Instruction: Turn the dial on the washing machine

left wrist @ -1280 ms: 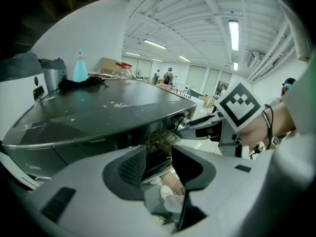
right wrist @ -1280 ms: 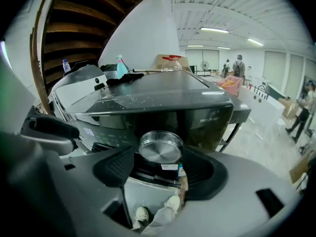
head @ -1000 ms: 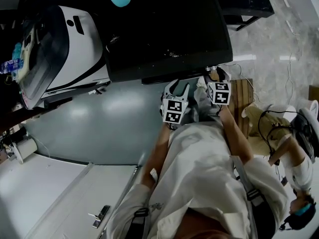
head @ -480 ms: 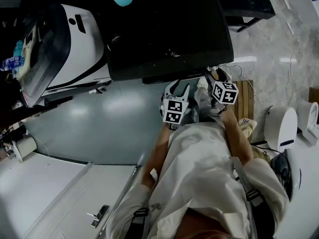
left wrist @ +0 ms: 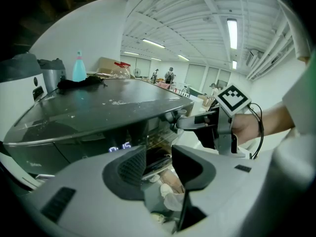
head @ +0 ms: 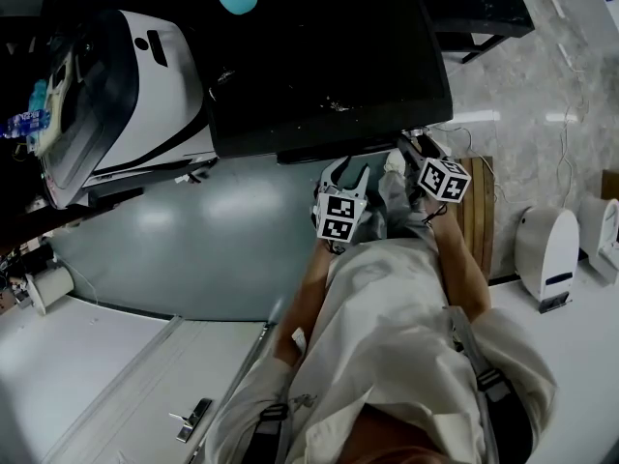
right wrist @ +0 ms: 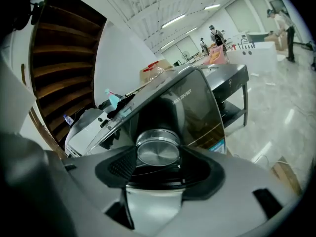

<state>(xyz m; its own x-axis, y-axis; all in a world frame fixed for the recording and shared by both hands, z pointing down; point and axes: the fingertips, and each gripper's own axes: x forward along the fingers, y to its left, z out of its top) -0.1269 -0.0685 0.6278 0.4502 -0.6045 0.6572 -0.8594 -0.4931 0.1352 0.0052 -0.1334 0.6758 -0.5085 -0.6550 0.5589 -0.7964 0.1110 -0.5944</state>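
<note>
A dark, glossy-topped washing machine (head: 319,66) stands in front of me. Its round silver dial (right wrist: 158,151) sits on the front panel. My right gripper (right wrist: 158,157) is shut on the dial, one pad on each side of its rim. In the left gripper view the same gripper (left wrist: 197,125) reaches in from the right to the dial (left wrist: 172,116) at the panel's corner. My left gripper (left wrist: 158,164) is open and holds nothing, just below and left of the panel. In the head view the left gripper (head: 346,177) and right gripper (head: 414,151) sit side by side at the machine's front edge.
A white machine (head: 145,85) with a dark door stands to the left. A teal bottle (left wrist: 79,68) and dark cloth lie on the far end of the top. Wooden slats (head: 474,211) and white devices (head: 546,249) are on the right. A black table (head: 474,8) stands behind.
The right gripper's marker cube has tilted clockwise and shifted slightly right while it stays on the dial. A person at the right edge has left the view. The left gripper has stayed still.
</note>
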